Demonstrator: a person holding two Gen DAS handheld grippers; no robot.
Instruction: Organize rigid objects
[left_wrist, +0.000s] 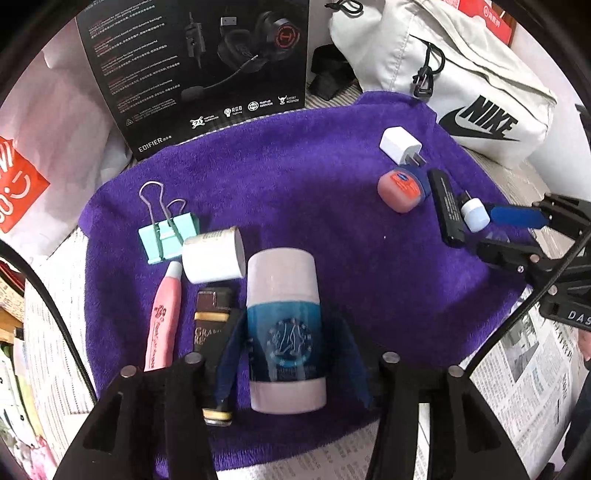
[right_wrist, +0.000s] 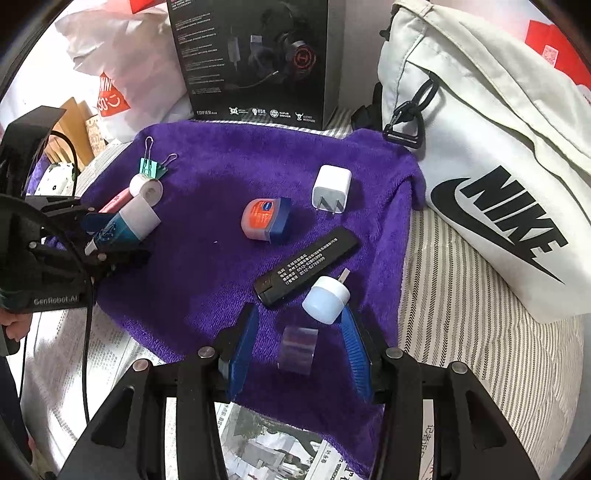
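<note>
On a purple towel (left_wrist: 314, 177) lie small rigid items. My left gripper (left_wrist: 291, 354) stands around a blue-and-white cylindrical bottle (left_wrist: 284, 332), its blue pads at the bottle's sides; I cannot tell if they press it. Left of it lie a black-gold lighter (left_wrist: 212, 332), a pink tube (left_wrist: 162, 314), a white roll (left_wrist: 214, 258) and a teal binder clip (left_wrist: 166, 236). My right gripper (right_wrist: 299, 343) is open around a clear small case (right_wrist: 298, 349); a pale blue USB light (right_wrist: 327, 299) touches its right finger. Nearby lie a black lighter (right_wrist: 308, 266), a Vaseline jar (right_wrist: 266, 219) and a white charger (right_wrist: 331, 188).
A black Edifier headset box (left_wrist: 199, 70) stands at the towel's back. A white Nike bag (right_wrist: 491, 177) lies at the right. Newspaper (left_wrist: 524, 376) covers the surface in front. White plastic bags (right_wrist: 114, 48) sit at the back left.
</note>
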